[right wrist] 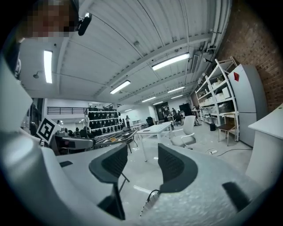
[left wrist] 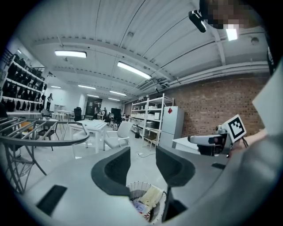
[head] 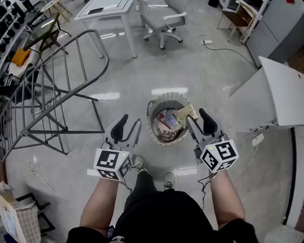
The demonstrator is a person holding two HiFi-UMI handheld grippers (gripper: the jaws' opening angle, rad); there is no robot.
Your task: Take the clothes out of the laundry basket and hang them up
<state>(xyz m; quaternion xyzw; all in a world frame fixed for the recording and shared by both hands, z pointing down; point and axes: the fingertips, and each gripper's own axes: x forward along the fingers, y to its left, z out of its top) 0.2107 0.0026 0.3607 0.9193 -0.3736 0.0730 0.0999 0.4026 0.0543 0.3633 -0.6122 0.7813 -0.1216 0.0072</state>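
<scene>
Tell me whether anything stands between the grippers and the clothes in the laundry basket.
Nothing visible does. The laundry basket stands open-topped on the floor just ahead of the left gripper and right gripper, its clothes exposed. Both grippers' fingers are apart with nothing between them.

Items only partly seen:

- Laundry basket (head: 163, 101), centre of the head view: we find its right rim covered by the right gripper (head: 198, 119). At the bottom of the left gripper view the lower edge cuts it, and the jaws cover its sides.
- Clothes (head: 168, 125) in it: one crumpled heap. We cannot tell the pieces apart, and the print on a white piece is only partly shown.
- Drying rack (head: 64, 132), left of the head view: it runs off the left edge.
- Paper bag (head: 10, 215), lower left corner: cut by the frame.
- Shelves (right wrist: 104, 122), left of centre in the right gripper view: the dark goods are too small for us to name.
- Cable (right wrist: 150, 201), bottom centre of the same view: blurred, its end unclear.
</scene>
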